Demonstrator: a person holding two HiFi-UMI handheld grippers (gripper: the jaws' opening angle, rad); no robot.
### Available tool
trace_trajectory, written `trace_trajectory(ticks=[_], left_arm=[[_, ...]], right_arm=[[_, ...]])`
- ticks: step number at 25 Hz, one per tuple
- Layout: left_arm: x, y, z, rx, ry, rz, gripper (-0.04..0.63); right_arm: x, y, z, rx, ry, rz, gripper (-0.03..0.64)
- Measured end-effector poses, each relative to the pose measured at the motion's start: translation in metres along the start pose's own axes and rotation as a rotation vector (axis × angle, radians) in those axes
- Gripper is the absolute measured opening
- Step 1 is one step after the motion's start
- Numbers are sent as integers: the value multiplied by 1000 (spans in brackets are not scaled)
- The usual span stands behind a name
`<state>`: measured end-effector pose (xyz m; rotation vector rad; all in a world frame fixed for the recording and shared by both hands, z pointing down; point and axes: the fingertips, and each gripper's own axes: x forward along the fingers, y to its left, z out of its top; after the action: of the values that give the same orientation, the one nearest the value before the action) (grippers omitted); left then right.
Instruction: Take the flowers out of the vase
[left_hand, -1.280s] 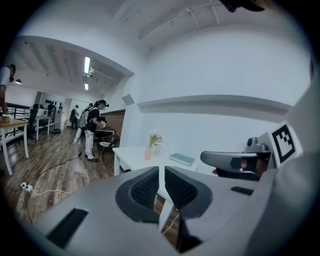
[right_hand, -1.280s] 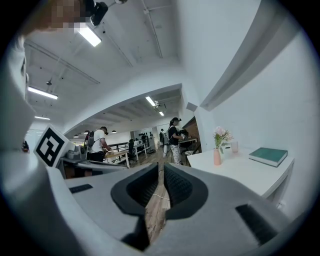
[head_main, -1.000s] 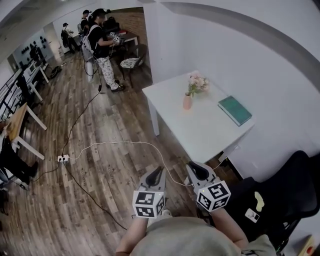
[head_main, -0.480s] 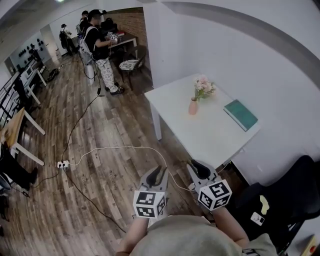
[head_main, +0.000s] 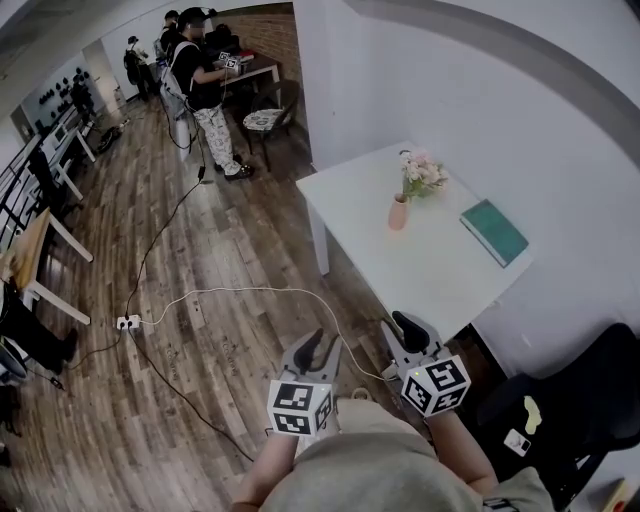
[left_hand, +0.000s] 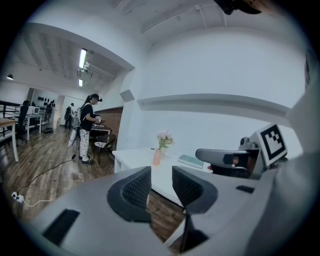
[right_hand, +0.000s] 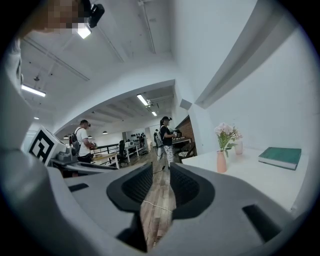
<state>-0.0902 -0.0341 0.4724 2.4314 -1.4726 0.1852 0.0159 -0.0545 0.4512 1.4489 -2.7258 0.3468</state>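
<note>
Nearest, at the bottom of the head view, both tools are held close to the body and point toward the upper right of the frame. The left gripper (head_main: 314, 347) has its jaws spreading, and its own view shows only bare floor and the distant worktop edge through the gap. The right gripper (head_main: 408, 326) is likewise opening, with nothing between its pads but wooden floor (head_main: 230, 250). Neither one touches anything.

Beyond them a white cable (head_main: 240, 291) loops across the boards in the middle of the frame. Past that, in the upper right, stands the white worktop (head_main: 425, 275), set against the wall.

The small pink vase (head_main: 398, 213) stands upright near the worktop's far side, and the pale flowers (head_main: 423, 172) sit in it, stems inside and blooms leaning slightly toward the wall. A teal book (head_main: 494, 232) lies flat to the right of it, well apart. At the top left, far off, another person (head_main: 205, 80) stands by a desk.

This looks like the approach: the task itself has not begun, since the flowers are untouched and well out of reach. The next move probably calls for closing in on the worktop, then steadying the vase with one gripper while the other pinches the stems just above the rim and draws them straight up, so that the light vase does not tip.
</note>
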Motion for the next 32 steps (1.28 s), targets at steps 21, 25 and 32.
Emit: trace_trajectory(ticks=[21, 25, 32], left_arm=[[158, 93, 62, 5, -13, -28, 122], [192, 109, 77, 9, -13, -48, 121], [241, 130, 91, 10, 3, -77, 121]], right_arm=[[157, -94, 58, -32, -55, -51, 117], [185, -119, 67, -34, -55, -80, 118], [223, -158, 73, -28, -45, -130, 120]])
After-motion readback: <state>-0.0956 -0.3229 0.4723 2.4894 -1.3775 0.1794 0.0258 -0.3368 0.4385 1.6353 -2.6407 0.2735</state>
